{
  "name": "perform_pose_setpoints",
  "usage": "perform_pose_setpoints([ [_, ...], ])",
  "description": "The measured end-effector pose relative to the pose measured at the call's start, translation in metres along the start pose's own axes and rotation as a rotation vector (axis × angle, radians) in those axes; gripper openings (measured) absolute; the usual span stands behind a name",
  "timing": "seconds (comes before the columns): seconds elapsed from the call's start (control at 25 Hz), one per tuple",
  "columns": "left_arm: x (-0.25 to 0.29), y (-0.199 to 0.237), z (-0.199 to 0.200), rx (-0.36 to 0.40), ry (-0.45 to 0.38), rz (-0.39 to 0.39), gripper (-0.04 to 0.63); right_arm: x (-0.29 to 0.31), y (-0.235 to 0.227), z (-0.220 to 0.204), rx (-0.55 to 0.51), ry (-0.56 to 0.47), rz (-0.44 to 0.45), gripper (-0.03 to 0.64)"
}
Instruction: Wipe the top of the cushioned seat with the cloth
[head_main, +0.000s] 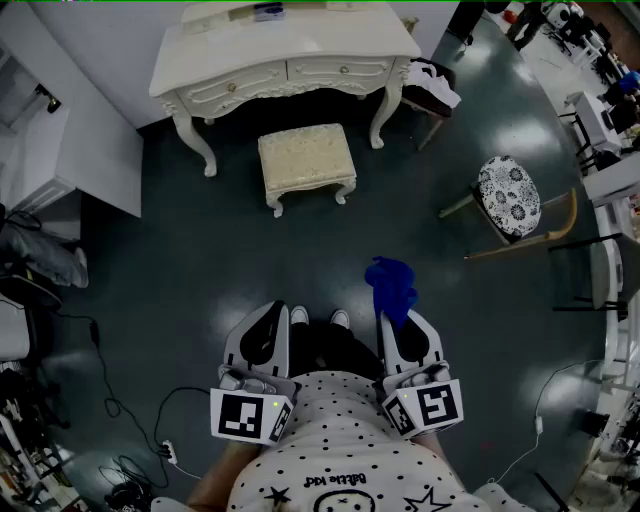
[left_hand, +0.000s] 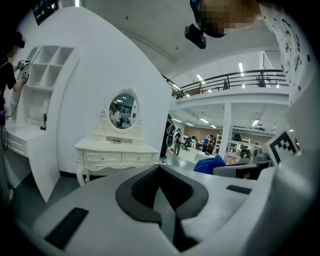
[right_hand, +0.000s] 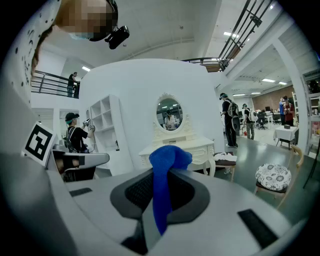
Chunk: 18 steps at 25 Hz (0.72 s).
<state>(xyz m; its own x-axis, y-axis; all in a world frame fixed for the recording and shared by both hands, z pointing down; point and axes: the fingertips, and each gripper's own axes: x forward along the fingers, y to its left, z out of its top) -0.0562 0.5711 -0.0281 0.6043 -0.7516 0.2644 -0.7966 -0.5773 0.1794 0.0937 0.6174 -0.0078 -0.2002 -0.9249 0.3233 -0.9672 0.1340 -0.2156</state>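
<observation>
The cushioned seat (head_main: 306, 160) is a cream stool with curved legs, standing on the dark floor in front of the white dressing table (head_main: 285, 50), well ahead of both grippers. My right gripper (head_main: 392, 320) is shut on a blue cloth (head_main: 392, 285), which bunches up past the jaw tips. In the right gripper view the cloth (right_hand: 166, 165) hangs down between the closed jaws of that gripper (right_hand: 160, 176). Beside it, my left gripper (head_main: 272, 312) is held low near my body, jaws together and empty (left_hand: 160, 170). The stool is hidden in both gripper views.
A wooden chair with a floral cushion (head_main: 508, 195) stands to the right, and another seat piled with cloth (head_main: 432, 88) is by the table's right end. A white shelf unit (head_main: 60, 150) and floor cables (head_main: 100, 400) lie left. People stand in the background.
</observation>
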Motion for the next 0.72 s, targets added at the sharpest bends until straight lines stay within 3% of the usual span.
perform_pose_setpoints([
  [0.72,0.003,-0.038,0.003,0.001,-0.055,0.046,-0.003,-0.019,-0.032,0.007,-0.026,-0.035,0.057,0.06],
])
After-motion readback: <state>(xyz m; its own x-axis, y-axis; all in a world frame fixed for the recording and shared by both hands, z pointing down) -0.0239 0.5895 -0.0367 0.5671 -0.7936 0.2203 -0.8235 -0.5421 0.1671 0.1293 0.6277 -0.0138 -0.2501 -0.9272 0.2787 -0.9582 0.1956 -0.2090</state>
